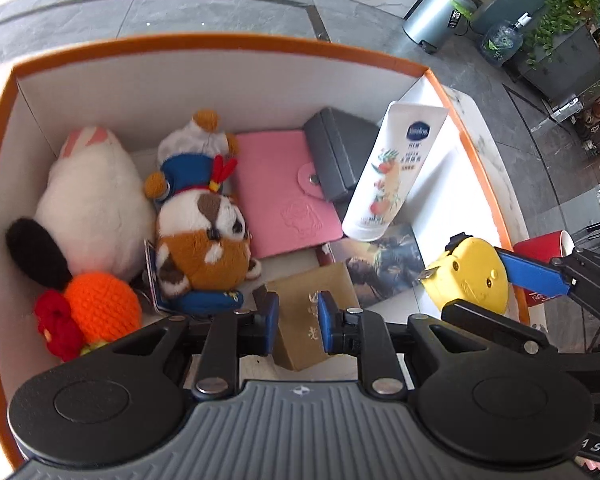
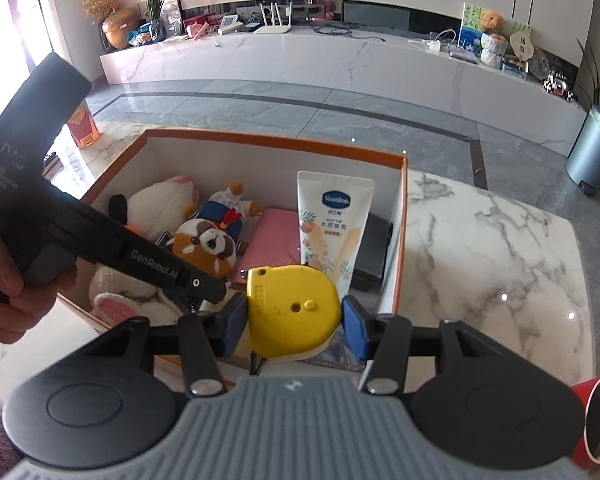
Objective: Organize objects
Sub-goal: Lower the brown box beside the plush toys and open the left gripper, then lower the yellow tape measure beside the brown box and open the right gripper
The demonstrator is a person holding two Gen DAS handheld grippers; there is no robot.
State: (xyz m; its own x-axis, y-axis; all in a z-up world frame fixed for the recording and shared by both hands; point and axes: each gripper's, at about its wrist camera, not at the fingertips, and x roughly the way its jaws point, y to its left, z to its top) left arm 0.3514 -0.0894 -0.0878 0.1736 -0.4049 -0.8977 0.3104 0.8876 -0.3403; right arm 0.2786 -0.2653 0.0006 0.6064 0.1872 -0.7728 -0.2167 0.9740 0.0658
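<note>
**Two grippers at box, right one holding tape**

Right gripper (image 2: 294, 320) pads clamp the yellow tape (image 2: 290, 312) over the box (image 2: 400, 240) near edge. Left gripper (image 1: 298, 318) narrowly parted, empty, tips above a tan card (image 1: 308, 316) inside. Tape's underside hidden; card lettering unreadable. A hand (image 2: 2, 276) grips the left handle, angled down into the box.
</note>
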